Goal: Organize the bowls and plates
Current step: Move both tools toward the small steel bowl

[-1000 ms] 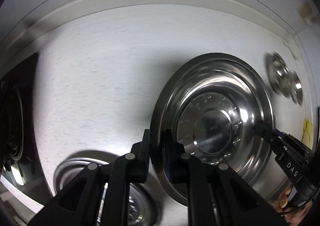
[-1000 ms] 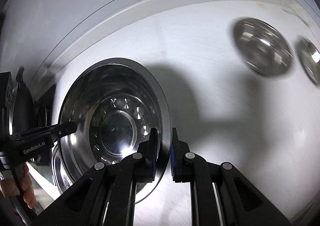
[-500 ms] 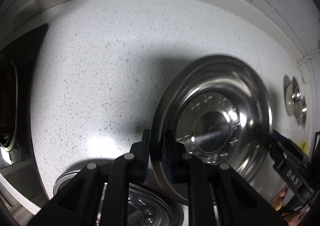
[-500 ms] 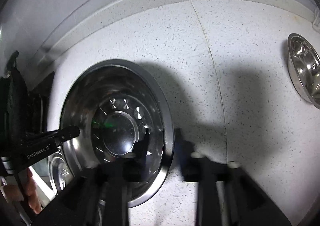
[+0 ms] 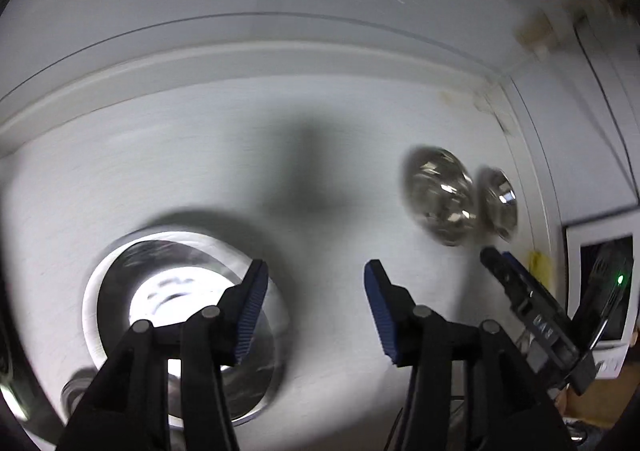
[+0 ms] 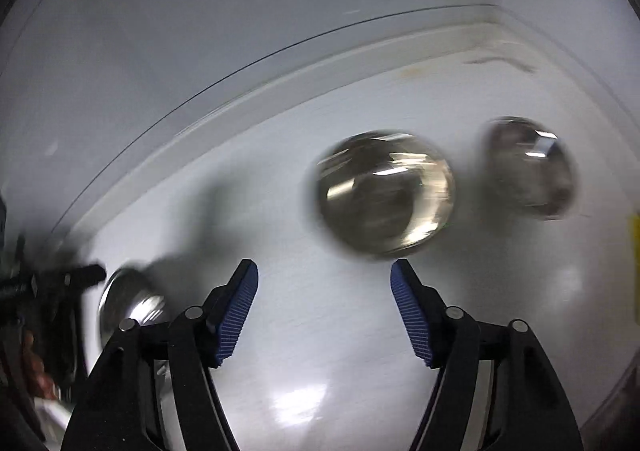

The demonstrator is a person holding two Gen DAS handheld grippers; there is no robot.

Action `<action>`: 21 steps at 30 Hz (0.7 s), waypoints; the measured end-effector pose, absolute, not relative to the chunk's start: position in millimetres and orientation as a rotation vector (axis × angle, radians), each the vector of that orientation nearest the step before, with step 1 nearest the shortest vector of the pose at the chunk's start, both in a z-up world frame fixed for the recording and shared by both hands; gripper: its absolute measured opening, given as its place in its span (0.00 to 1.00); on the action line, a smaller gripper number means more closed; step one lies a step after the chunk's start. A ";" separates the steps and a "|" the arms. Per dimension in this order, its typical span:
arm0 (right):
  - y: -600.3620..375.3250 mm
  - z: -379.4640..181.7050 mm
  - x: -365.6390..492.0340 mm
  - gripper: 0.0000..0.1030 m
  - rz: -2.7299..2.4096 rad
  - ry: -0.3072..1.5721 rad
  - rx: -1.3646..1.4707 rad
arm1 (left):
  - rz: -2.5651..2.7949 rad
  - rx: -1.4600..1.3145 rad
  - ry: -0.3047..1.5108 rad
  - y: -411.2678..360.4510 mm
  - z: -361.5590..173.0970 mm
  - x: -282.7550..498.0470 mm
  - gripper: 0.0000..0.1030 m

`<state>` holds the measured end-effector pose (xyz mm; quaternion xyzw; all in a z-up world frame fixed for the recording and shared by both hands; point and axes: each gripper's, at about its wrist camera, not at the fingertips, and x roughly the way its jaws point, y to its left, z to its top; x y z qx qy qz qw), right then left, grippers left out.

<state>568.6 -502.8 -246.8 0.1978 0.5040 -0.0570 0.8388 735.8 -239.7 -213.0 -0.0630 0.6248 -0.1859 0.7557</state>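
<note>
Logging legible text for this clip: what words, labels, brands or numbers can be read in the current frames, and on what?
None can be read; both views are motion-blurred.
Right gripper, seen from the left wrist: pale marks on its black body, too blurred to read.
Left gripper, seen from the right wrist: a small light patch, unreadable.
Yellow tag by the wall: no legible print.
Steel plate and bowls: no markings visible.

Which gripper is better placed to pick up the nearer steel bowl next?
The right gripper: its open fingers point at the nearer shiny steel bowl just ahead. The left gripper, also open, sees it far off to its right.
</note>
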 end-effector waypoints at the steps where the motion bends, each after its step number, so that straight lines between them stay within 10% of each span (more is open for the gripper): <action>1: -519.5 -249.6 569.2 0.62 -0.141 1.061 0.452 | -0.423 -0.119 1.369 -255.2 -218.4 740.7 0.47; 19: -590.4 -331.4 618.7 0.62 -0.151 1.137 0.724 | -0.297 -0.086 1.542 -392.0 -306.5 816.5 0.46; 21: -590.3 -334.9 622.6 0.37 -0.140 1.142 0.719 | -0.276 -0.087 1.540 -391.6 -310.7 818.4 0.38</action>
